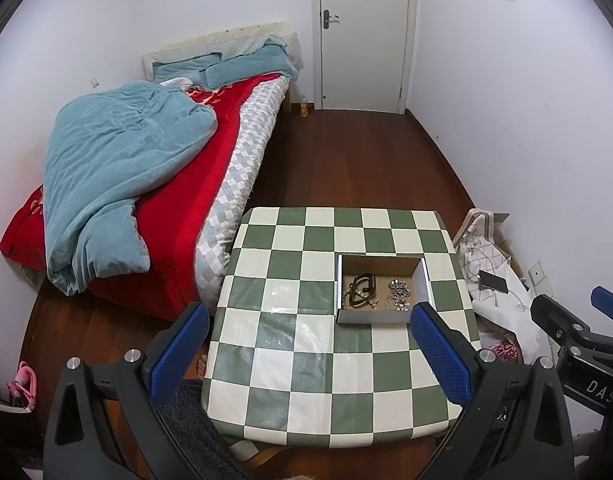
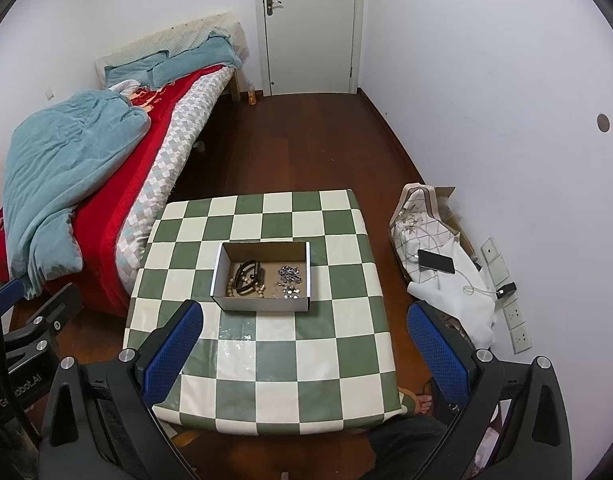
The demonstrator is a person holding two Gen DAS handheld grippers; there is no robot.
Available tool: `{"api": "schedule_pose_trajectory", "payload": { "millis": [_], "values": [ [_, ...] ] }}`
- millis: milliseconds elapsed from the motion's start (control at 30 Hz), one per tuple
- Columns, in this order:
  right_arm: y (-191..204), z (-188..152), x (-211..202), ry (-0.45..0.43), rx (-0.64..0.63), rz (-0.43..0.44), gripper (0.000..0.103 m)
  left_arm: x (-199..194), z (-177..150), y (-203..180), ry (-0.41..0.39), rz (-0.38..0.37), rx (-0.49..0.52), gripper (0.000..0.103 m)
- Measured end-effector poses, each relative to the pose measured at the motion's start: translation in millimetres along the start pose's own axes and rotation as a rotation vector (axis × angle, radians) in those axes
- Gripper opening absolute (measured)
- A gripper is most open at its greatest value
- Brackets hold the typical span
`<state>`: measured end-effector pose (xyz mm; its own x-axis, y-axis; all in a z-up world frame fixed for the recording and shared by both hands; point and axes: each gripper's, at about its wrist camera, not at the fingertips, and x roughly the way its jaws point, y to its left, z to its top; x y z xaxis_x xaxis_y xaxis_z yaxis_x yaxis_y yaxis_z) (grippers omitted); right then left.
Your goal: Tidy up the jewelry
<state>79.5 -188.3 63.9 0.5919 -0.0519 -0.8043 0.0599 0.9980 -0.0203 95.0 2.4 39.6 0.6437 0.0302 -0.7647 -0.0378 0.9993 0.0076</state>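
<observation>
Left gripper (image 1: 310,344) and right gripper (image 2: 306,340): fingers spread wide, holding nothing, above bench (image 2: 266,360). Box (image 2: 262,304) on bench holds bracelets (image 2: 246,276) and sparkly chain (image 2: 288,280).

Both fisheye cameras look down from above the near edge of the table (image 1: 346,360), facing across it toward the far door (image 1: 364,32). The left wrist view sits further left, so the cardboard box (image 1: 380,266) falls right of centre between the left claw (image 1: 310,356) fingers. The right wrist view sees the same box left of centre. Both share the table, box, bed (image 2: 106,152), door and floor; each catches the other claw at its edge.
</observation>
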Motion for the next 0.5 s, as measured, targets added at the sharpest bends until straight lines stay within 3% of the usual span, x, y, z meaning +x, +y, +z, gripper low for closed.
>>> {"api": "schedule_pose_trajectory", "payload": {
  "millis": [500],
  "values": [
    [2.4, 5.7, -6.4, -0.005, -0.010, -0.001, 0.103, -5.5, 1.8, -0.4, -0.009, 0.002, -0.003, 0.103]
  ]
}}
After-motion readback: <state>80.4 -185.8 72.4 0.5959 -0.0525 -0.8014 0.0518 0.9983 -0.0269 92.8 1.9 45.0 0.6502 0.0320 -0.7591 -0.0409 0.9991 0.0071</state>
